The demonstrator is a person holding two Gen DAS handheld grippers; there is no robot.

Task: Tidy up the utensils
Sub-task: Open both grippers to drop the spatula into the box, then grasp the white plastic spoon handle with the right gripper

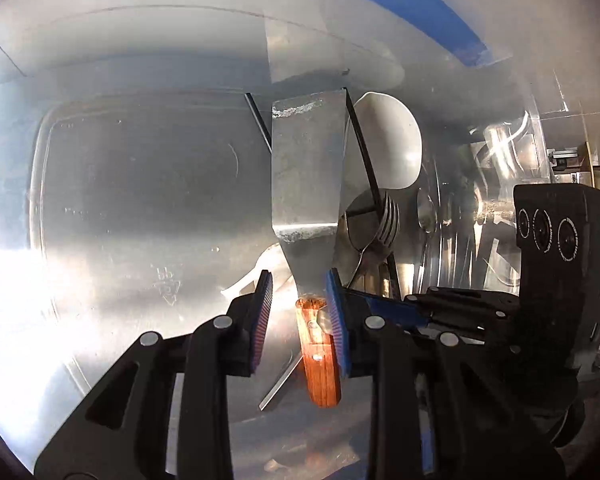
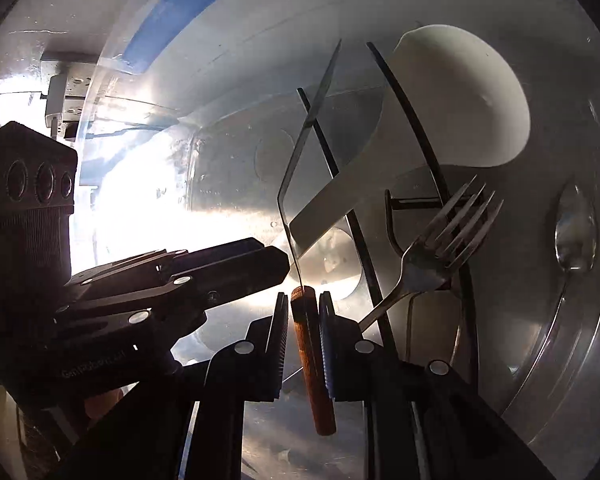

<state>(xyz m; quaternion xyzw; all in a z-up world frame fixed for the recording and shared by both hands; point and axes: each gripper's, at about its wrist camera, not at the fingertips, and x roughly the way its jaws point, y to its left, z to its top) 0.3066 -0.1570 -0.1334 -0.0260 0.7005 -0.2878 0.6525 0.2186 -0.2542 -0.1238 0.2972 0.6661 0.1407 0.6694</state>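
Observation:
A metal spatula [image 1: 306, 184] with a wooden handle [image 1: 318, 364] stands upright over a clear plastic bin [image 1: 140, 208]. My left gripper [image 1: 298, 316] is open; its right pad touches the handle, the left pad stands apart. In the right wrist view the spatula is edge-on [image 2: 296, 184] and my right gripper [image 2: 303, 340] has both pads close around the wooden handle [image 2: 314, 368]. A white ladle [image 2: 460, 100], a fork [image 2: 440, 248], black utensils [image 2: 416, 128] and a spoon [image 2: 576, 236] stand just behind.
The left gripper's body [image 2: 100, 292] shows at the left of the right wrist view; the right gripper's body [image 1: 560, 260] shows at the right of the left wrist view. Blue tape [image 1: 400, 8] lies on the surface beyond. Bright glare covers the left.

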